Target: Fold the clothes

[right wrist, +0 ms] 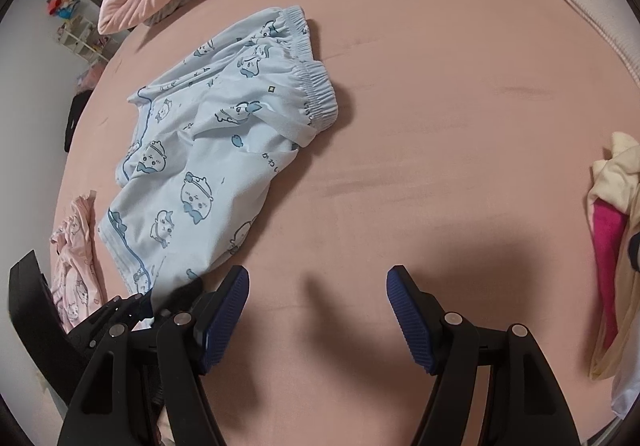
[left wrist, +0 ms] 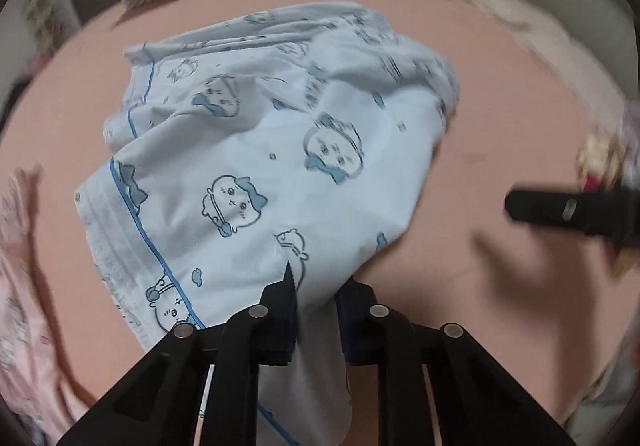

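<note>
Presently we list: left gripper (left wrist: 316,286), jaws clamped on the hem of pale blue cartoon-print shorts (left wrist: 260,149) lying crumpled on the pink bedsheet (right wrist: 440,125); right gripper (right wrist: 318,310), jaws spread wide, holding nothing, above bare sheet.

I see soft, even room light. The left view is blurry — smeared at its sides. The right view is sharp, with dark shadows on the bed sheet (right wrist: 420,133) — edges bend round.

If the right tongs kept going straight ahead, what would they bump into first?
Probably just the pink bedsheet. The open right tongs point past the blue cartoon-print shorts, which lie off to the side, though depth is unclear.
</note>
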Action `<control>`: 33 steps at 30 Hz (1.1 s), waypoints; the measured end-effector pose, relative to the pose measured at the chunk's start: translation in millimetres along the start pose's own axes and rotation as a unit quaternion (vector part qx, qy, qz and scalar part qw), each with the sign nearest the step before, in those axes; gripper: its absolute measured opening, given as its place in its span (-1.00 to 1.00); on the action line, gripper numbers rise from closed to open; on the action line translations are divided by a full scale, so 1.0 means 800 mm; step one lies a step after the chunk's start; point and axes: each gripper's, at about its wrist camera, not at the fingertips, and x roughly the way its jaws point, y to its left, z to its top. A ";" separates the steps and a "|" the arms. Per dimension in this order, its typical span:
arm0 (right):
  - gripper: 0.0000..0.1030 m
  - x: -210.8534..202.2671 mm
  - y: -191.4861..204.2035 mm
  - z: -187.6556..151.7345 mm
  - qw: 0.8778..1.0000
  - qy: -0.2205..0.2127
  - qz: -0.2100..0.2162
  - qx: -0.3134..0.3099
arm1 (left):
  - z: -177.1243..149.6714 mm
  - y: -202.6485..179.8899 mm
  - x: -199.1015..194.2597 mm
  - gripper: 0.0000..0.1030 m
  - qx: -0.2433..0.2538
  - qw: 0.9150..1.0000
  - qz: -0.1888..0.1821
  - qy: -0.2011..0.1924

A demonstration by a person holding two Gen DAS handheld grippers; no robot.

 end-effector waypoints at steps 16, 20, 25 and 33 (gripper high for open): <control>0.38 0.031 0.012 0.027 0.999 -0.011 0.034 0.009 | 0.025 0.059 -0.019 -0.74 -0.091 0.995 -0.037 -0.035; 0.38 0.036 0.017 0.038 0.999 -0.026 0.024 -0.003 | 0.024 0.073 -0.028 -0.74 -0.114 0.992 -0.040 -0.043; 0.38 0.043 0.030 0.047 0.998 -0.055 0.006 -0.039 | 0.027 0.087 -0.034 -0.74 -0.133 0.989 -0.036 -0.051; 0.09 0.058 0.059 0.065 0.992 -0.079 0.010 -0.094 | 0.029 0.107 -0.032 -0.74 -0.161 0.985 -0.043 -0.050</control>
